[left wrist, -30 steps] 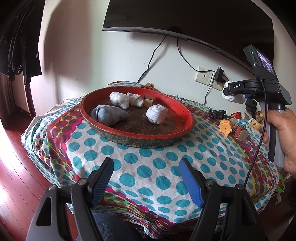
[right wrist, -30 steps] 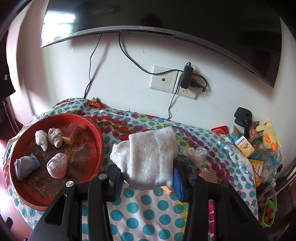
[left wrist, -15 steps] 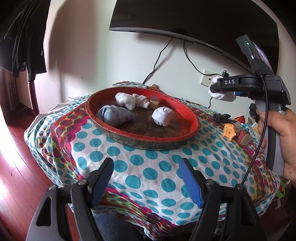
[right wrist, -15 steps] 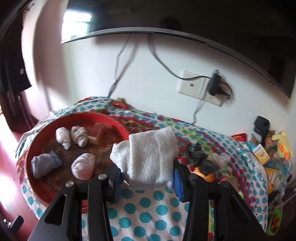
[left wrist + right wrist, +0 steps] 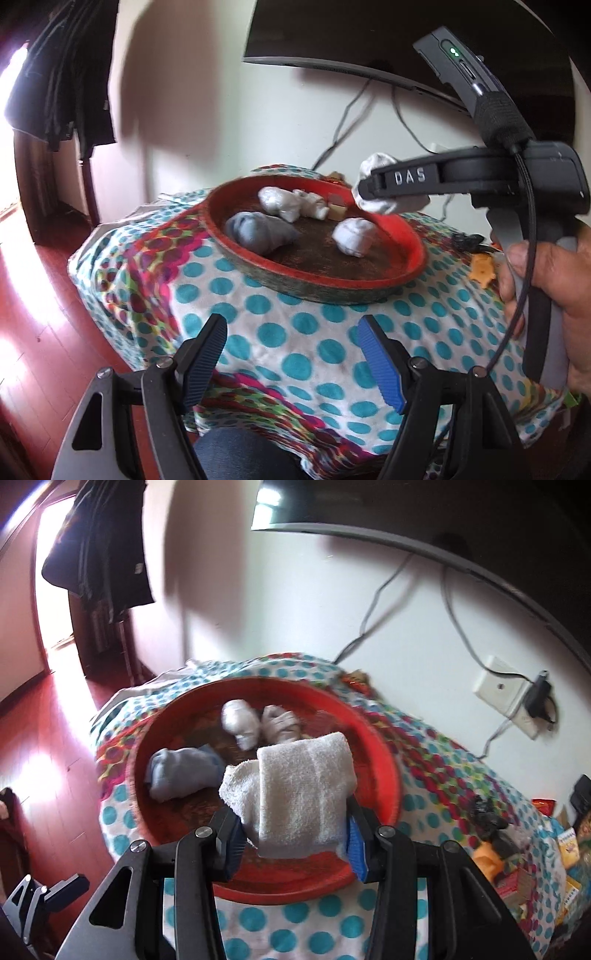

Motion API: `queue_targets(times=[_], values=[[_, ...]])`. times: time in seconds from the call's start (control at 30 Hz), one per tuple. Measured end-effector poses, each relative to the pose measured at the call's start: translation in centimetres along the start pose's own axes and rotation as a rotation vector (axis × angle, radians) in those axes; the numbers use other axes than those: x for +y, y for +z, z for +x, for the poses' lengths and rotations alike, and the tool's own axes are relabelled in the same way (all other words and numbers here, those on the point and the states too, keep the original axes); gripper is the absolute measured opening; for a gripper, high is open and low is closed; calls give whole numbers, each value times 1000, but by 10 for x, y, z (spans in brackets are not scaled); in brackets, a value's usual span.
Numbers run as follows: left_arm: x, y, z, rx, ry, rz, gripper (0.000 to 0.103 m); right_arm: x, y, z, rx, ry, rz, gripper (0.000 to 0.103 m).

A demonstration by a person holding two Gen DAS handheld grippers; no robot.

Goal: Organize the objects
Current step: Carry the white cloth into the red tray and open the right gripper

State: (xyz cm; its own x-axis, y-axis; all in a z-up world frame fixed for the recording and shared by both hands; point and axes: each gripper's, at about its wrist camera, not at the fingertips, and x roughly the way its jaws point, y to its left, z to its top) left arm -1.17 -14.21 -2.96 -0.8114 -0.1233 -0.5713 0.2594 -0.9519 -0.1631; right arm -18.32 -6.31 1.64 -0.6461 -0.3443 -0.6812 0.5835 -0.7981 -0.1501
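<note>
over the polka-dot tablecloth (image 5: 295, 343) and red tray (image 5: 388, 775), the right gripper (image 5: 291, 834), clamped on the white folded sock (image 5: 303, 794), should descend onto a bare spot before letting go, while the left gripper (image 5: 291, 354) gapes empty.

- 1 red tray (image 5: 402, 236) on the dotted cloth (image 5: 295, 343).
- 5 rolled socks total: 4 in tray, 1 held above it.
- In tray: 1 grey-blue sock (image 5: 258, 232), 3 white-ish – front white sock (image 5: 352, 236), back white sock (image 5: 277, 201), striped sock (image 5: 312, 203).
- 1 white terry sock (image 5: 299, 794) clamped in right gripper (image 5: 293, 843).
- 1 small tan block (image 5: 338, 210) in tray.
- 2 grippers: right one & left gripper (image 5: 291, 360), jaws apart, nothing in it.
- 1 wall socket (image 5: 506, 694), 1 plug in it.
- 1 orange toy (image 5: 482, 269) beside tray.
- Boxes far right: too blurred to count.
</note>
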Motion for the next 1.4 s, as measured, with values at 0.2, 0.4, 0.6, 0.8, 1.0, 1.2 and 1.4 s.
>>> queue_targets(times=[0.2, 0.4, 0.6, 0.8, 1.0, 1.2, 1.4], values=[[13, 1, 4, 14, 49, -32, 75, 24, -7, 22, 39, 49, -9, 43], [12, 0, 8, 43, 46, -27, 75, 35, -13, 41, 75, 56, -5, 43], [16, -1, 14, 67, 48, -44, 75, 35, -17, 59, 118, 78, 42, 43], [16, -1, 15, 75, 47, -46, 75, 34, -24, 74, 161, 81, 59, 43], [16, -2, 18, 87, 43, -45, 75, 29, -30, 84, 187, 78, 78, 44], [16, -2, 19, 89, 44, -49, 75, 28, -31, 88, 189, 79, 89, 45], [16, -1, 16, 69, 26, -49, 75, 24, -28, 72, 116, 66, 87, 66]])
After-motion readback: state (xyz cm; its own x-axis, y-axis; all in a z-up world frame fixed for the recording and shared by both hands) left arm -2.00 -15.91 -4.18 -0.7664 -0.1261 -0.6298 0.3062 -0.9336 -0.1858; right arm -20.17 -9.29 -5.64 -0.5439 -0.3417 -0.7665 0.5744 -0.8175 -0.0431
